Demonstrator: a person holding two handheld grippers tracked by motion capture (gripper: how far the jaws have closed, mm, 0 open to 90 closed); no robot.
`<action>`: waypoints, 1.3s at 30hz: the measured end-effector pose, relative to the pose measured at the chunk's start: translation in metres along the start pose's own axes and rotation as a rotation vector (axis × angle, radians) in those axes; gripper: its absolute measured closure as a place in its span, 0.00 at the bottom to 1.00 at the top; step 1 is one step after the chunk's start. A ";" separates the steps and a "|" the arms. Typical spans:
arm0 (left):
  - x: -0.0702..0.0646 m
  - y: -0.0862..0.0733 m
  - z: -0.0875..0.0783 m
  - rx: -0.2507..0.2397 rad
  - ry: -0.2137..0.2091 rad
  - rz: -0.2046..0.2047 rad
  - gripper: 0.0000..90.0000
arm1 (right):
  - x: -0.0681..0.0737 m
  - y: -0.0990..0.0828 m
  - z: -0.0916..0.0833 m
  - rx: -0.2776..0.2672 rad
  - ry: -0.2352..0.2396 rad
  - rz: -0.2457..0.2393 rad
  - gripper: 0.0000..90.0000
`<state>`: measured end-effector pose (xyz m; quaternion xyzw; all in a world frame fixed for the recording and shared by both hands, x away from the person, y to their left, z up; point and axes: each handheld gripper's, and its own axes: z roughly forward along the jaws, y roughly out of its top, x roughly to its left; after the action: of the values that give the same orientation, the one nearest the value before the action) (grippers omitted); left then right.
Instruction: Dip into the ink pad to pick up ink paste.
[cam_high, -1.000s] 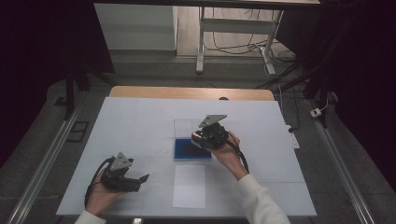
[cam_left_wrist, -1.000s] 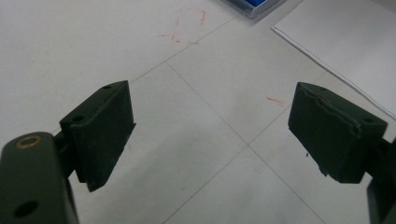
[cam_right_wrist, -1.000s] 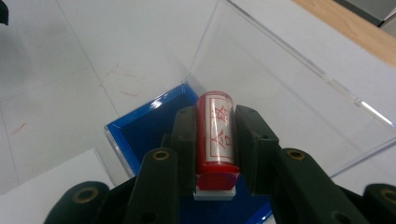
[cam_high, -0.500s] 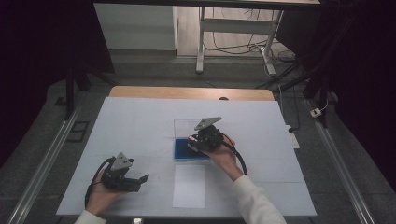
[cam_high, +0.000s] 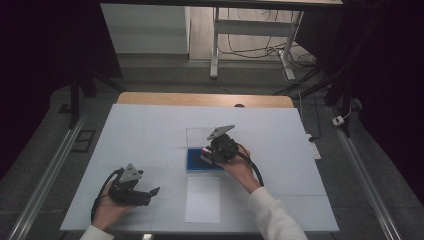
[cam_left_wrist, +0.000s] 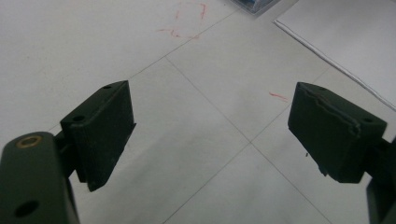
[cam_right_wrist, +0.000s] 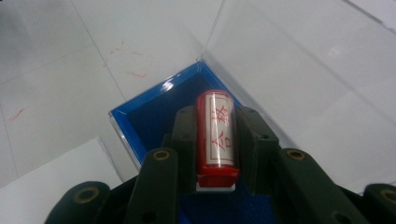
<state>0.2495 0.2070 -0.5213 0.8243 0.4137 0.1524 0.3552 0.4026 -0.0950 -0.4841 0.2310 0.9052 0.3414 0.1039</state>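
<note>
a white-covered table (cam_high: 150, 130) stands in a dim room, and near its middle sits a clear box with a blue lining (cam_right_wrist: 154, 105), its lid tipped open toward the far side, just beyond a loose white sheet (cam_high: 202, 199). the right gripper (cam_high: 216, 150) pinches a red seal stamp (cam_right_wrist: 215, 133) between its jaws, held over the blue inside of the box, while the left gripper (cam_high: 131, 187) rests at the near left, jaws spread and empty. to do it well, the person probably should keep the pinch firm and the stamp level, clear the box's walls, and move it slowly toward the sheet.
</note>
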 end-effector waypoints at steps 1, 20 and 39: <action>0.000 0.000 0.000 0.001 0.000 0.000 0.16 | -0.001 0.001 0.000 0.006 0.008 0.008 0.78; -0.002 -0.001 0.000 0.006 0.000 0.012 0.16 | 0.004 0.005 0.004 0.068 -0.024 -0.004 0.78; -0.002 -0.002 0.001 0.005 0.019 0.013 0.17 | 0.003 0.003 0.005 0.073 -0.015 -0.014 0.79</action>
<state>0.2479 0.2059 -0.5236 0.8263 0.4121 0.1616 0.3482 0.4032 -0.0888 -0.4860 0.2309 0.9177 0.3058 0.1044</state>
